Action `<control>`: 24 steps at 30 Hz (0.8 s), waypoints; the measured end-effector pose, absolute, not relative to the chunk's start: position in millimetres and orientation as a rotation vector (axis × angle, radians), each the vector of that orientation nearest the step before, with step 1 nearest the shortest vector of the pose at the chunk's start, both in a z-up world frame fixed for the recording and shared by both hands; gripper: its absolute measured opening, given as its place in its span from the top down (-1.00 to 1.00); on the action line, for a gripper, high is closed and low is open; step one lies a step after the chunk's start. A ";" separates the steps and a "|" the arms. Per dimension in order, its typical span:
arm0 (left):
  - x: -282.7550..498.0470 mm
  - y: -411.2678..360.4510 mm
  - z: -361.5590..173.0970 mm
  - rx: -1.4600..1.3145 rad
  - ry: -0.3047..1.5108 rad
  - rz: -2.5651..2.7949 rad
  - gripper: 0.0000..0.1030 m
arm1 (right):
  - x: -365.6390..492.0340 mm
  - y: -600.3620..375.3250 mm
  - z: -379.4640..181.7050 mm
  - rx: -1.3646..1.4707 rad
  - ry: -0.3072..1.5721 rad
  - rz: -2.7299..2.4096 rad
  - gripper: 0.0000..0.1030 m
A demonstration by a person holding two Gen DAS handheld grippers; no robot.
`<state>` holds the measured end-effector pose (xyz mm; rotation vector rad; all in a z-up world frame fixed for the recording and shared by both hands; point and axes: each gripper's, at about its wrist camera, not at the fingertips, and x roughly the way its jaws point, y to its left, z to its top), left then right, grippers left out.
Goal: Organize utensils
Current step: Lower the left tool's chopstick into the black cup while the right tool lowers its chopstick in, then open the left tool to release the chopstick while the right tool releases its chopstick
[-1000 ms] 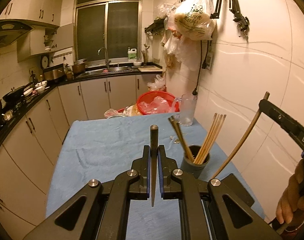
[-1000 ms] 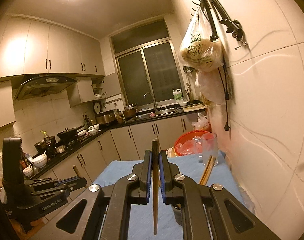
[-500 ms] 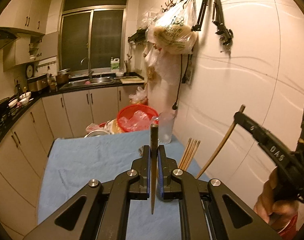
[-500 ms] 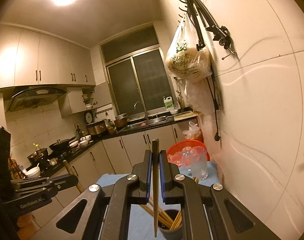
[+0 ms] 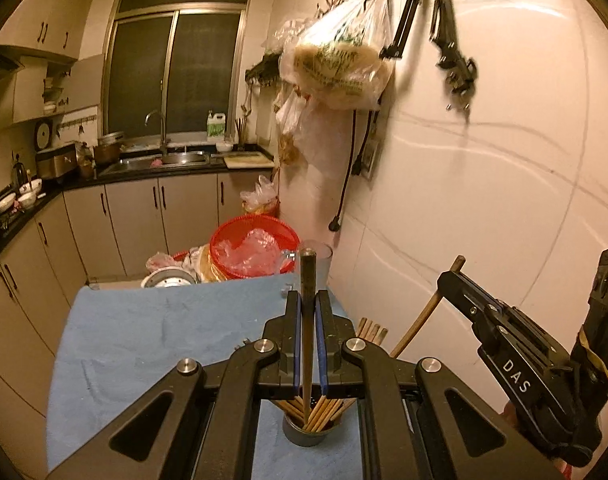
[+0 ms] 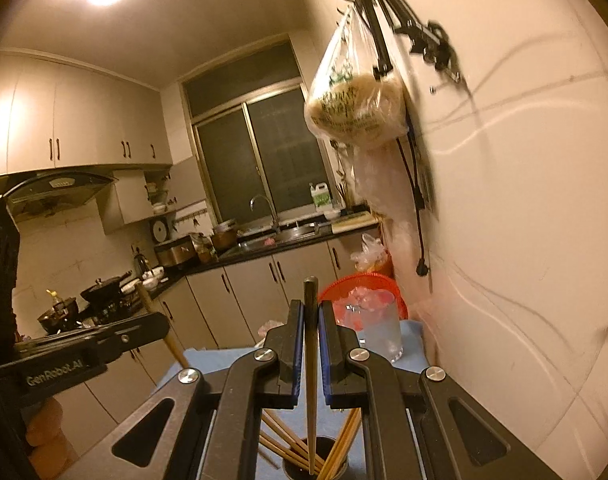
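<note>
My left gripper [image 5: 308,312] is shut on a dark chopstick [image 5: 306,332] held upright, its lower tip inside a dark cup [image 5: 308,434] of several wooden chopsticks [image 5: 324,416] on the blue cloth [image 5: 144,344]. My right gripper [image 6: 311,320] is shut on another chopstick [image 6: 311,380], its tip down in the same cup [image 6: 316,470]. The right gripper also shows at the right of the left wrist view [image 5: 456,280], and the left gripper at the left of the right wrist view [image 6: 152,320].
A white tiled wall [image 5: 484,200] runs close on the right with hanging bags [image 5: 340,64]. A clear glass [image 6: 378,328] and a red basket [image 5: 252,246] stand at the table's far end. Kitchen counters [image 5: 164,168] lie beyond.
Both grippers have moved over the cup and lowered. The two held chopsticks now have their tips down among the chopsticks in the cup.
</note>
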<state>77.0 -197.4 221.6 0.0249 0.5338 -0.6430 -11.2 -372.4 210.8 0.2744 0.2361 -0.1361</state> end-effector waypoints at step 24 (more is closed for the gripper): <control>91.0 -189.0 168.1 0.011 0.629 -0.614 0.24 | 9.1 -389.9 161.0 0.315 0.374 -0.147 0.34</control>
